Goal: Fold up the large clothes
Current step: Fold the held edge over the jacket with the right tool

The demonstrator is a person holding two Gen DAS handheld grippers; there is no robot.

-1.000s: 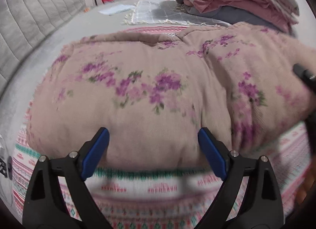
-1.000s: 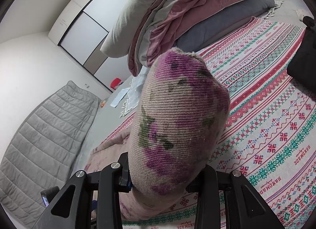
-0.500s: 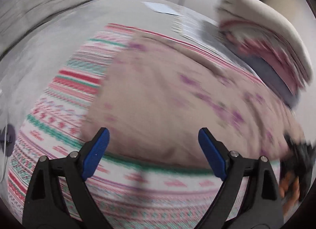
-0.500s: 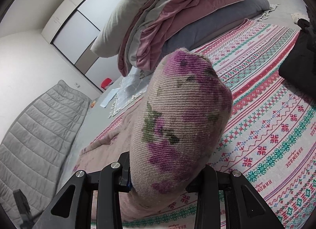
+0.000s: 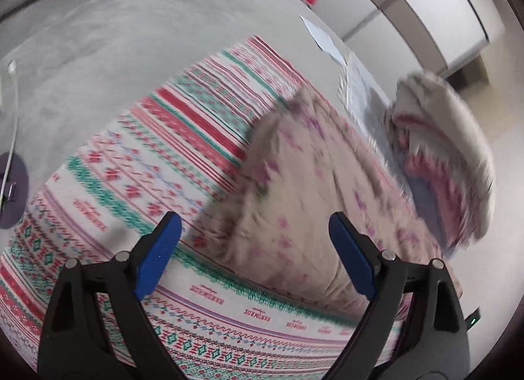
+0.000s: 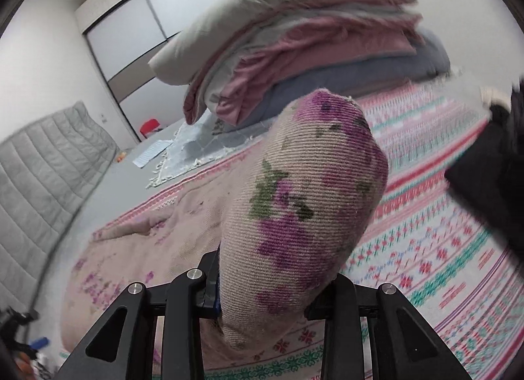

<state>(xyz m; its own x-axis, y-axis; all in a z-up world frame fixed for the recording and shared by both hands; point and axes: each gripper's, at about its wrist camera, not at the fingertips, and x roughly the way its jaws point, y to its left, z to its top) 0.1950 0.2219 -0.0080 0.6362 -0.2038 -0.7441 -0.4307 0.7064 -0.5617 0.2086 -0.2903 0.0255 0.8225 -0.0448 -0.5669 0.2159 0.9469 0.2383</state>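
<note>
Grey floor [image 5: 98, 52] runs around a striped mat [image 5: 137, 164] with red, green and white bands, and white sliding doors [image 6: 157, 16] stand at the far wall. On the far side of the mat sits a big pile of folded bedding [image 6: 294, 49], grey, pink and blue. A grey quilted pad [image 6: 42, 177] leans at the left, and a small red thing [image 6: 149, 125] sits on the floor by the doors. A pale fringed cloth [image 6: 193, 151] lies next to the pile. Something black [image 6: 491, 167] fills the right edge of my right view; I cannot tell what it is.

The flowered blanket [image 5: 294, 190] lies in a puffy heap on the mat, pink-beige with purple flowers.

My left tongs [image 5: 255, 255] stand wide open with nothing between the blue pads [image 5: 157, 255]. They hang over the near edge of the blanket, not touching it.

My right tongs [image 6: 262, 295] grip a thick fold of the same blanket, which bulges up in front of the camera and hides much of the mat behind it. Their jaws have just been closing tighter on that fold.

A second ago my left view faced the blanket head-on, filling the picture. Now the view is tilted and has slid left, so more striped mat shows and the blanket sits to the right. In my right view the bedding pile now looks more level, and the fold looks much the same.
</note>
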